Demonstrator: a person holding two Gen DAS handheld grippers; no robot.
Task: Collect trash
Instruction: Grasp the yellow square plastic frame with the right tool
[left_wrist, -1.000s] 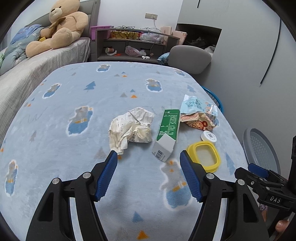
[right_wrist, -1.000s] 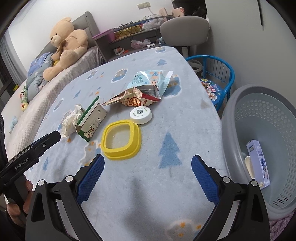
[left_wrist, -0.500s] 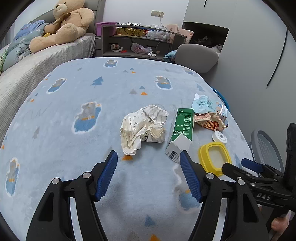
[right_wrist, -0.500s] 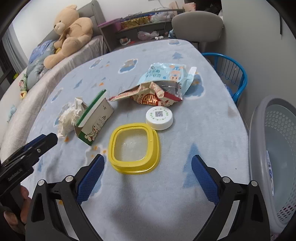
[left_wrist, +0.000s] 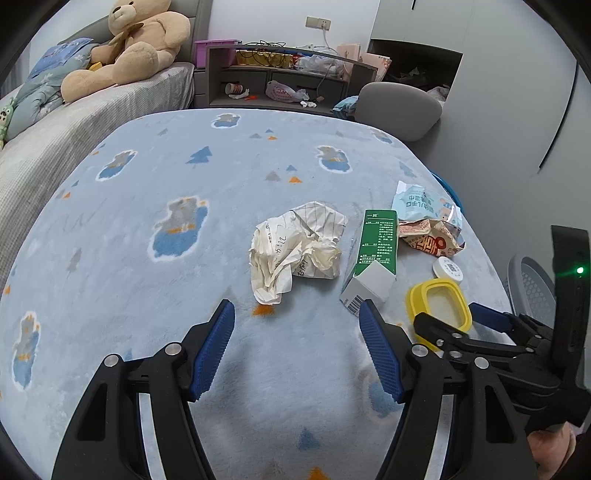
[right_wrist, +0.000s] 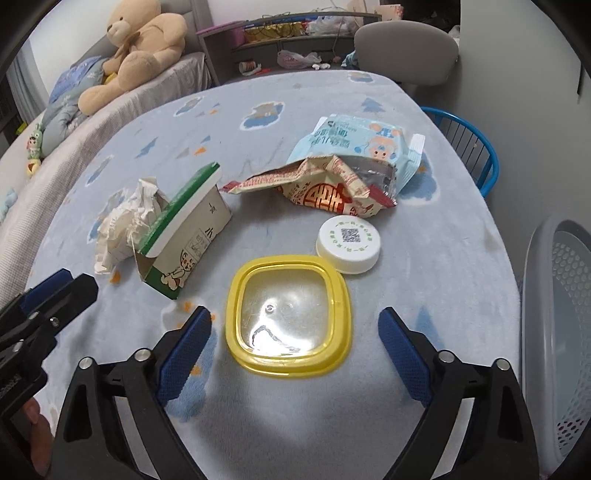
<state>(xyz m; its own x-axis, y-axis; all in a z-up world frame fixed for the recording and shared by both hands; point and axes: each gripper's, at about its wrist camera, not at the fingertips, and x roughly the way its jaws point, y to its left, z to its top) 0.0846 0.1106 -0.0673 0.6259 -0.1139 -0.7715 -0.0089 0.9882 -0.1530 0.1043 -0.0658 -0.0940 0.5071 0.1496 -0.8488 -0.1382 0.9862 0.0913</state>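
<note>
Trash: crumpled paper (left_wrist: 297, 248), green-white carton (left_wrist: 373, 258), red snack wrapper (right_wrist: 325, 186), light-blue wrapper (right_wrist: 360, 142), white cap (right_wrist: 348, 243), yellow lid (right_wrist: 288, 319), all on the blue blanket (left_wrist: 184, 177)
Right gripper (right_wrist: 294, 345): jaws apart and closing, yellow lid between the pads, pads not touching it
Left gripper (left_wrist: 297, 349): jaws apart, nothing between, near side of paper and carton
Carton: on its side, just right of the paper, touching or not I cannot tell
Cap: just beyond the lid, at its far right corner
Wrappers: far right, red one overlapping the blue
Basket (right_wrist: 554, 332): grey, right of the blanket edge
</note>
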